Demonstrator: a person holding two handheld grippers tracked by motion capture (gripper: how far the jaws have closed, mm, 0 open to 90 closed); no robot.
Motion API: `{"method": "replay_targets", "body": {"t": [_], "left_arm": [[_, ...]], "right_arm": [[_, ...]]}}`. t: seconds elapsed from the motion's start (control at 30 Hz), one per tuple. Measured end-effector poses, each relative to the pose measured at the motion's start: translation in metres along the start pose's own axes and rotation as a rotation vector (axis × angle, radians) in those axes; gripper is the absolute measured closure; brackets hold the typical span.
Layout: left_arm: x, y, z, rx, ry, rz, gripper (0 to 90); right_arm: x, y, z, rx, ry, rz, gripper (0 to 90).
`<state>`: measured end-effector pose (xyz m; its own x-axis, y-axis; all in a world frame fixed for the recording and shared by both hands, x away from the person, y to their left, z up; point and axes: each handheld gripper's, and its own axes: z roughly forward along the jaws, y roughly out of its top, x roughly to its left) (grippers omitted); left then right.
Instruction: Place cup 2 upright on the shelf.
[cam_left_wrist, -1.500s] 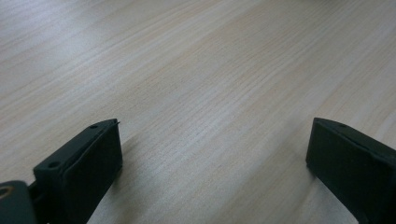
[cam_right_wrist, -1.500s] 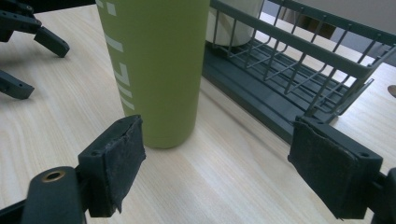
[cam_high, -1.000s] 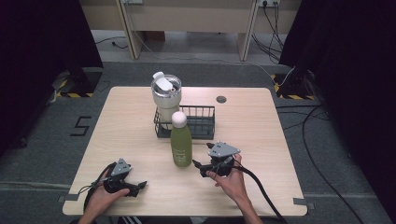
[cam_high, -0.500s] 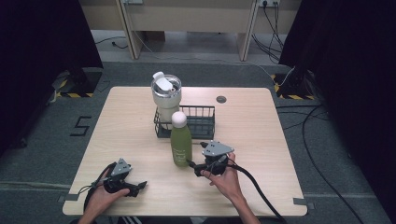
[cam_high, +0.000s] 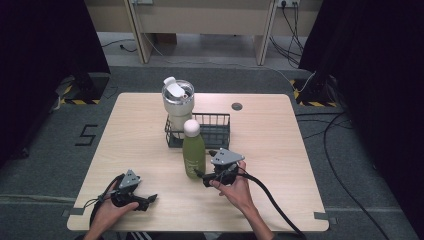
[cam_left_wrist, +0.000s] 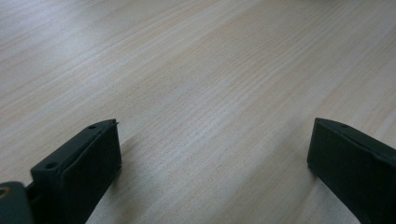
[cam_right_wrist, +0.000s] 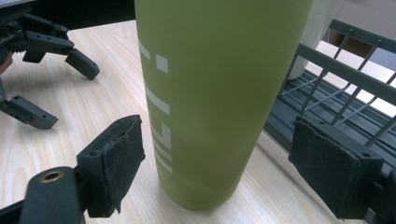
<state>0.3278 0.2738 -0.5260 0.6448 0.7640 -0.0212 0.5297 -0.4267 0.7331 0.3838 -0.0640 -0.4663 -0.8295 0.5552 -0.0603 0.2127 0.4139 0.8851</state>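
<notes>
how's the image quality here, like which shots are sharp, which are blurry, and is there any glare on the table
High view: even light, sharp enough, slightly soft; table matte, dark surroundings. Left gripper view: wood grain crisp in the middle, a pale sheen toward the top right corner, the black fingers soft. Right gripper view: green bottle close and clear, wire basket behind it slightly blurred, bright patch beyond it washed out.

A black "5" (cam_high: 88, 135) is marked on the grey floor left of the table. Pale lettering runs down the green bottle (cam_right_wrist: 205, 93), too cropped to read.
</notes>
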Motion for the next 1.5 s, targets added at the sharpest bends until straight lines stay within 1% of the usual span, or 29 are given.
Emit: {"method": "replay_targets", "body": {"t": [0.33, 0.37, 0.53, 0.63, 0.7, 0.83, 1.03, 1.1, 1.2, 1.3, 1.5], "left_arm": [[0.000, 0.000, 0.000, 0.000, 0.000, 0.000, 2.2], [0.000, 0.000, 0.000, 0.000, 0.000, 0.000, 2.2], [0.000, 0.000, 0.000, 0.001, 0.000, 0.000, 2.2], [0.000, 0.000, 0.000, 0.001, 0.000, 0.000, 2.2], [0.000, 0.000, 0.000, 0.000, 0.000, 0.000, 2.2], [0.000, 0.000, 0.000, 0.000, 0.000, 0.000, 2.2], [0.000, 0.000, 0.000, 0.000, 0.000, 0.000, 2.2], [0.000, 0.000, 0.000, 0.001, 0.000, -0.001, 2.2], [0.000, 0.000, 0.000, 0.001, 0.000, 0.000, 2.2], [0.000, 0.000, 0.000, 0.001, 0.000, 0.000, 2.2], [0.000, 0.000, 0.000, 0.001, 0.000, 0.000, 2.2]], "right_arm": [[0.000, 0.000, 0.011, -0.008, 0.015, -0.006, 17.3], [0.000, 0.000, 0.012, -0.007, 0.018, 0.002, 17.3], [-0.001, -0.001, 0.016, -0.012, 0.022, 0.003, 17.1], [-0.001, -0.002, 0.017, -0.016, 0.030, 0.015, 16.8], [-0.001, -0.002, 0.019, -0.018, 0.032, 0.005, 16.8], [0.000, -0.002, 0.022, -0.018, 0.039, 0.005, 16.7], [0.000, -0.002, 0.026, -0.020, 0.041, 0.008, 16.5], [0.000, -0.002, 0.028, -0.018, 0.043, 0.017, 16.0], [0.000, -0.002, 0.031, -0.023, 0.040, 0.006, 15.9], [0.000, -0.002, 0.034, -0.027, 0.043, 0.018, 15.9], [-0.002, -0.004, 0.040, -0.031, 0.045, 0.015, 16.9]]}}
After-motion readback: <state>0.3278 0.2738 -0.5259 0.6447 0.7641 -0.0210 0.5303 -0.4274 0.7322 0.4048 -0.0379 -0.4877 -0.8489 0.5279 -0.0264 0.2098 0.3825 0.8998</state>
